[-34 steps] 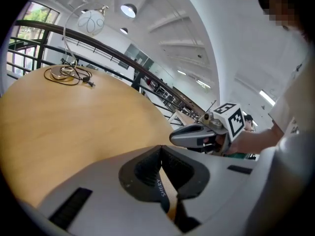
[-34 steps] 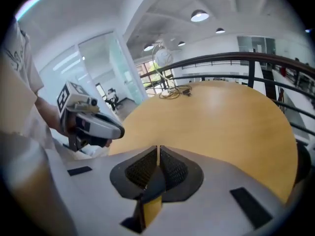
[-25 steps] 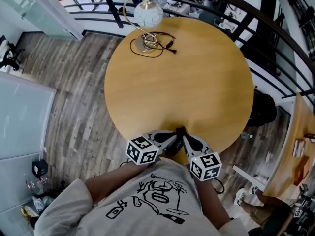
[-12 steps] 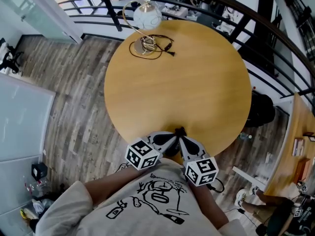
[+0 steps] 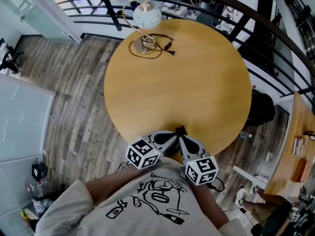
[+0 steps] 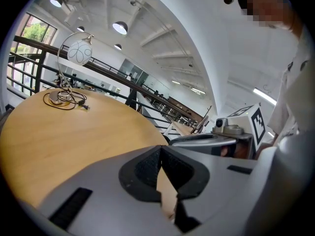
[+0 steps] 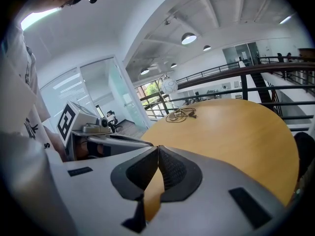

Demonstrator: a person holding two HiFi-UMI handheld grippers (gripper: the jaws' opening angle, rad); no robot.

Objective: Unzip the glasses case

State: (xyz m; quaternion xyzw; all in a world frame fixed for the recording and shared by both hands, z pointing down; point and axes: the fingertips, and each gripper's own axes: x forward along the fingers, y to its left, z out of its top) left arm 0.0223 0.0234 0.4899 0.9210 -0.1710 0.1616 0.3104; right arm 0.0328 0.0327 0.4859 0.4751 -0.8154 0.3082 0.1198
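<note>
Left tongs (image 6: 160, 152) and right tongs (image 7: 157, 150), both pressed together on nothing, sit tip to tip; the counter (image 5: 187, 82) ahead of them shows no glasses case, so neither is nearer

No word, brand or number is showing clearly enough to read. The two marker cubes (image 5: 142, 153) at the near edge of the round table (image 5: 197, 82) are carrying only black-and-white square patterns. The person's shirt (image 5: 123, 215) is bearing a black line drawing whose small lettering is coming out illegible.
</note>
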